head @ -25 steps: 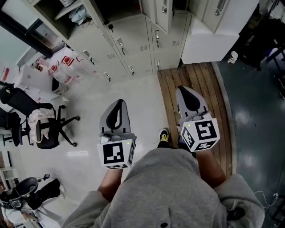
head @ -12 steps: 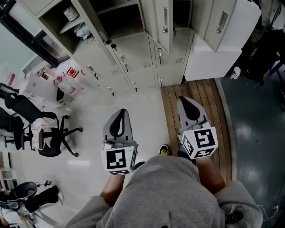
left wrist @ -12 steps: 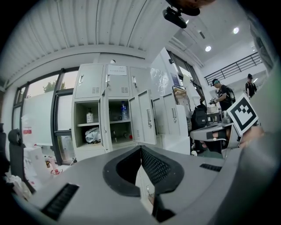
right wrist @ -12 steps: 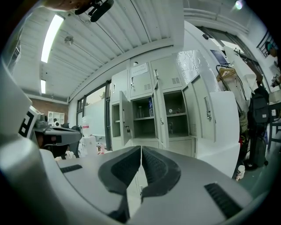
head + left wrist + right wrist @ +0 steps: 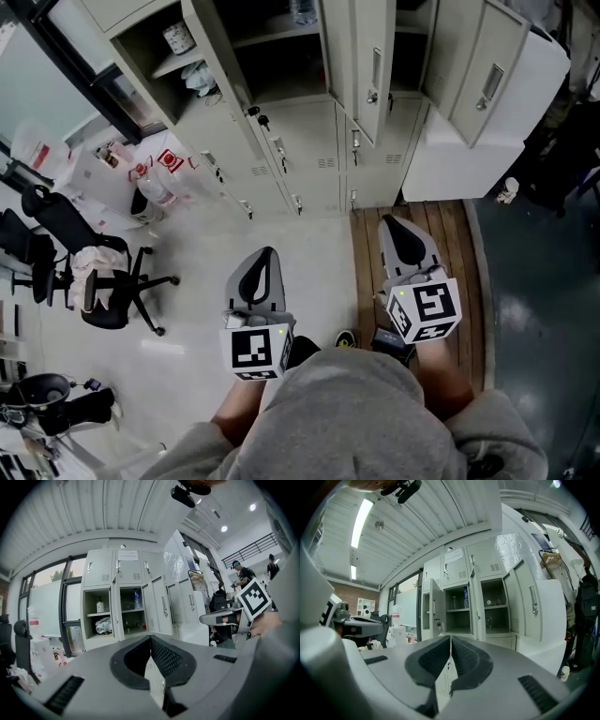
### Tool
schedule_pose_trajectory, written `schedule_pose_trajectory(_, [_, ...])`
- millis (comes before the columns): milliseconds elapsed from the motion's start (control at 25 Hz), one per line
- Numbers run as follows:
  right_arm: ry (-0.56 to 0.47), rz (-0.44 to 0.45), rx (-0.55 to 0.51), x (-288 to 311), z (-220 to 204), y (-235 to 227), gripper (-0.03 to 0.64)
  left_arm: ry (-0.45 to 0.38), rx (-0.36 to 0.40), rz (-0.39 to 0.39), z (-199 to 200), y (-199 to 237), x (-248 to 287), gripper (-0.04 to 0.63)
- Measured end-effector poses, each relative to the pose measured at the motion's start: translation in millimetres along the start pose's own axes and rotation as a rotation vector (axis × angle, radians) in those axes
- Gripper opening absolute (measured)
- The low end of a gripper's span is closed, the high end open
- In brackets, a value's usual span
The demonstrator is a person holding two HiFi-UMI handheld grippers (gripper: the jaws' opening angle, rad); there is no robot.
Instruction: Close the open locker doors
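Observation:
A bank of pale grey lockers [image 5: 309, 141] stands ahead, with three upper doors swung out. The left open door [image 5: 221, 75] shows a compartment with a tin and a white bag. The middle open door [image 5: 371, 58] and the right open door [image 5: 489, 73] hang out towards me. My left gripper [image 5: 267, 251] and right gripper [image 5: 386, 221] are held side by side in front of me, both shut and empty, well short of the doors. In the left gripper view the left gripper [image 5: 150, 638] points at the open compartments [image 5: 117, 613]. The right gripper [image 5: 451, 637] faces the open doors [image 5: 476, 606].
A black office chair [image 5: 103, 277] with cloth on it stands to my left, and plastic bags [image 5: 155, 173] lie by the lockers. A wooden platform [image 5: 441, 253] lies under my right side. A white cabinet [image 5: 459, 155] sits right of the lockers. People stand far to the right [image 5: 241, 576].
The lockers have slid lower in the head view, and the open upper compartments have come into sight. Both grippers stay shut and side by side.

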State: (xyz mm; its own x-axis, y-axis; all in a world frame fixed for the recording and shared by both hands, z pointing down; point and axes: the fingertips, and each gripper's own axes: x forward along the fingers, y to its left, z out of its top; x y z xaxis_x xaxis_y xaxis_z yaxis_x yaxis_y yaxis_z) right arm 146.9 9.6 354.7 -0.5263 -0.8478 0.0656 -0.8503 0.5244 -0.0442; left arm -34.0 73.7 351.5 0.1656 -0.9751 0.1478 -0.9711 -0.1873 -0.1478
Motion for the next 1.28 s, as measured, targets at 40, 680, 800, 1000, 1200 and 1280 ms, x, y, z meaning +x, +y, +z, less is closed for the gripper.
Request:
schedule_pose_trajectory(40, [-0.001, 0.003, -0.003, 3, 2, -2, 0.031, 0.002, 0.000, 0.003, 0, 1, 2, 0.011])
schedule_pose_trajectory(680, [-0.026, -0.048, -0.111, 71, 41, -43, 0.031, 0.010, -0.015, -0.041, -1, 35, 48, 0.011])
schedule_pose_trajectory(800, [-0.026, -0.074, -0.132, 88, 48, -56, 0.031, 0.017, -0.027, -0.053, -4, 45, 66, 0.011])
schedule_pose_trajectory(1000, [-0.033, -0.108, -0.143, 117, 61, -76, 0.031, 0.004, -0.018, -0.070, 3, 61, 94, 0.011])
schedule_pose_trajectory(1200, [-0.045, -0.131, -0.129, 145, 74, -99, 0.032, 0.006, -0.013, -0.071, 5, 79, 114, 0.011])
schedule_pose_trajectory(1280, [-0.042, -0.130, -0.119, 155, 76, -107, 0.034, 0.009, -0.015, -0.070, 4, 85, 119, 0.011])
